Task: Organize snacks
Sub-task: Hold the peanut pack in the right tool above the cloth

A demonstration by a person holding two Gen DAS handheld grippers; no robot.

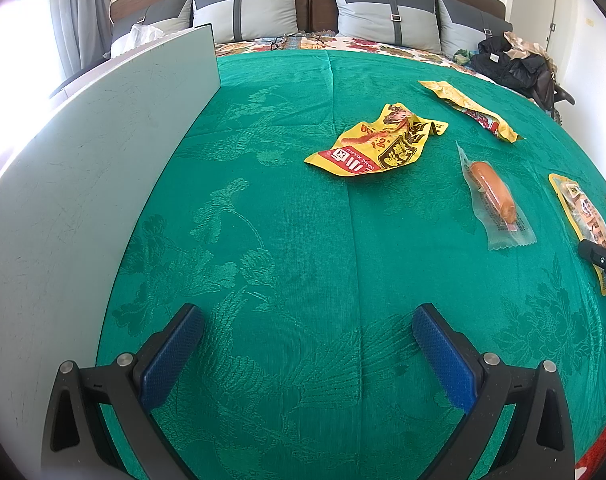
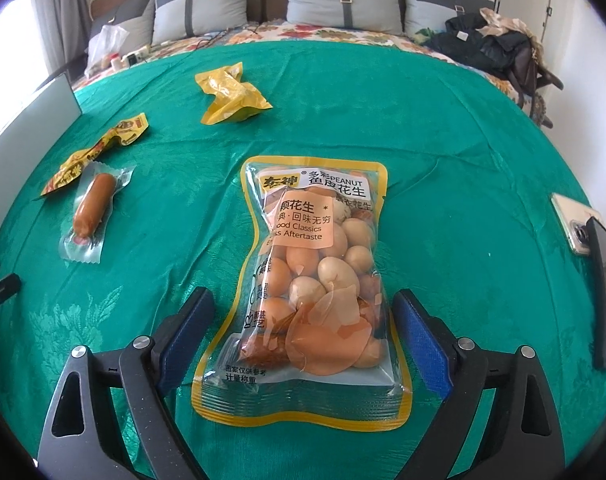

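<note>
A peanut bag [image 2: 311, 280] with a yellow border lies flat on the green cloth [image 2: 463, 184]. My right gripper [image 2: 303, 312] is open, its blue pads either side of the bag's lower half. A wrapped sausage [image 2: 93, 208] and two yellow snack packets [image 2: 231, 94] [image 2: 99, 148] lie to the far left. In the left wrist view my left gripper [image 1: 307, 332] is open and empty over bare cloth; the yellow packet [image 1: 377, 142], sausage [image 1: 495, 196], another yellow packet [image 1: 471, 110] and the peanut bag's edge [image 1: 583, 212] lie ahead to the right.
A pale grey box wall [image 1: 95, 168] stands upright at the left edge of the cloth. A phone [image 2: 575, 228] and a dark flat device [image 2: 605, 292] lie at the right. Pillows [image 1: 247, 8] and dark clothes [image 1: 515, 64] are at the back.
</note>
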